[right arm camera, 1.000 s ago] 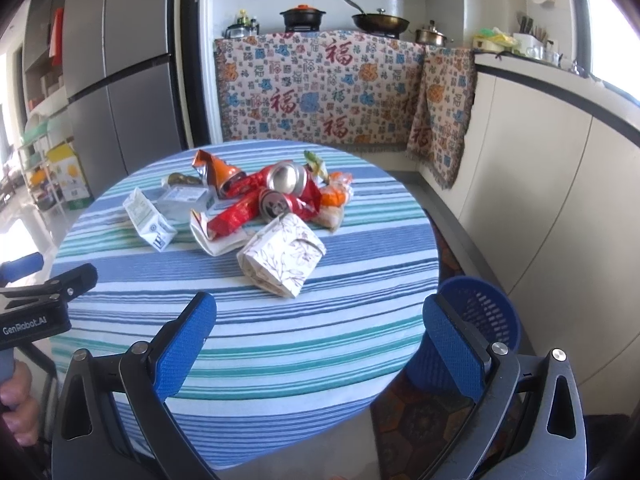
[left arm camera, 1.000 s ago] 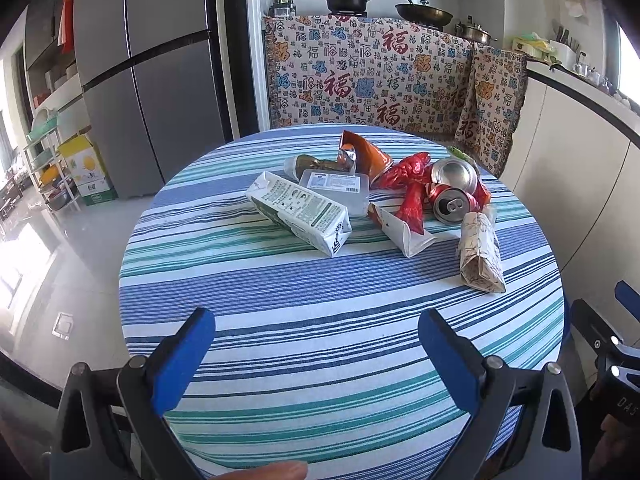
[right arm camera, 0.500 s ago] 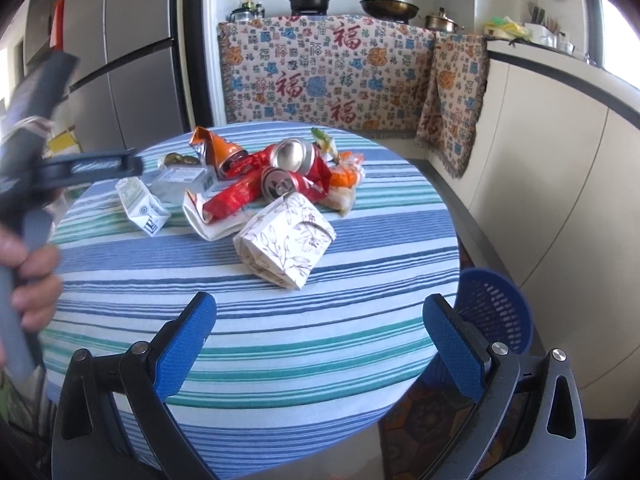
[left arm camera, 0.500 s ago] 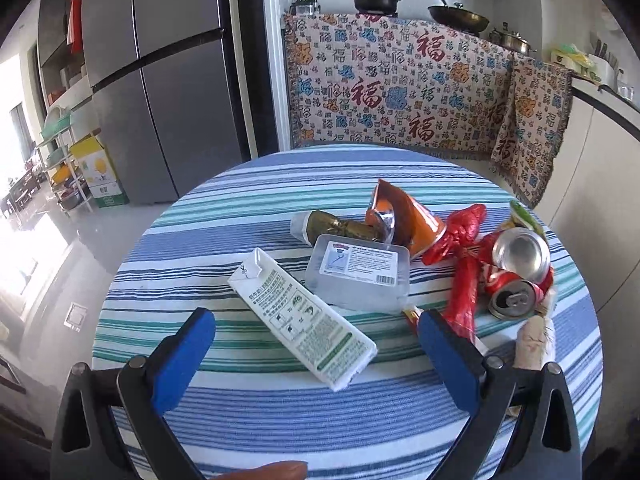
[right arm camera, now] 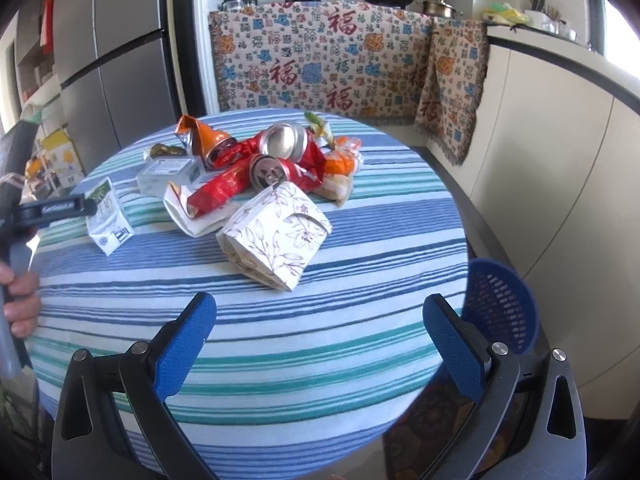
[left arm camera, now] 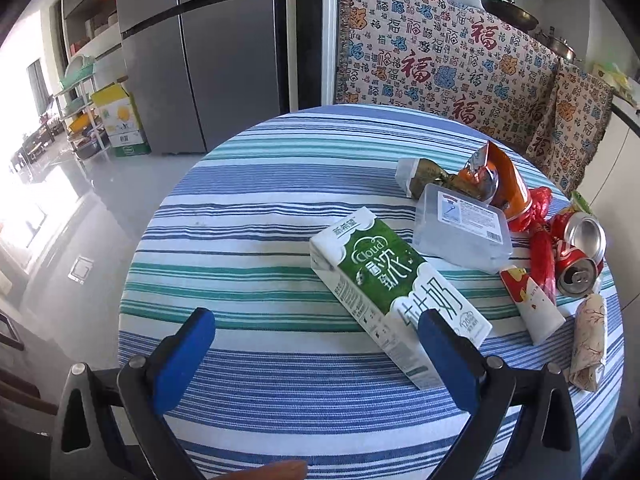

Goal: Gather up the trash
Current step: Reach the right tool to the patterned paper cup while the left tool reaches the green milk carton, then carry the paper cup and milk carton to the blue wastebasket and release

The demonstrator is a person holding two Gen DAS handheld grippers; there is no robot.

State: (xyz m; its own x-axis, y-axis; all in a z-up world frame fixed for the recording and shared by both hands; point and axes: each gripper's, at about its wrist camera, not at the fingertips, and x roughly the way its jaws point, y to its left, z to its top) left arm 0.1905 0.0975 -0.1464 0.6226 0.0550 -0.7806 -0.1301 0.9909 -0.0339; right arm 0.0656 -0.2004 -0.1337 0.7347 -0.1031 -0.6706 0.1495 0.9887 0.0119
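Observation:
A pile of trash lies on the round striped table (left arm camera: pixel 256 240). A green and white milk carton (left arm camera: pixel 392 292) lies flat; it also shows in the right wrist view (right arm camera: pixel 106 216). My left gripper (left arm camera: pixel 316 352) is open just above and in front of the carton, whose near end reaches its right finger. Behind lie a clear plastic box (left arm camera: pixel 460 232), an orange snack bag (left arm camera: pixel 500 180), red cans (left arm camera: pixel 580 256) and a floral paper box (right arm camera: pixel 276 236). My right gripper (right arm camera: pixel 320 340) is open and empty over the table's near edge. A blue bin (right arm camera: pixel 500 308) stands on the floor at the right.
A grey fridge (left arm camera: pixel 208 52) stands behind at the left. A patterned cloth (right arm camera: pixel 320 56) covers the counter behind the table, with pots on top. White cabinets (right arm camera: pixel 560 160) run along the right. The hand-held left gripper (right arm camera: pixel 24 208) shows at the right wrist view's left edge.
My left gripper has moved forward and down over the table towards the milk carton, which now fills the middle of its view. My right gripper has come slightly closer to the table.

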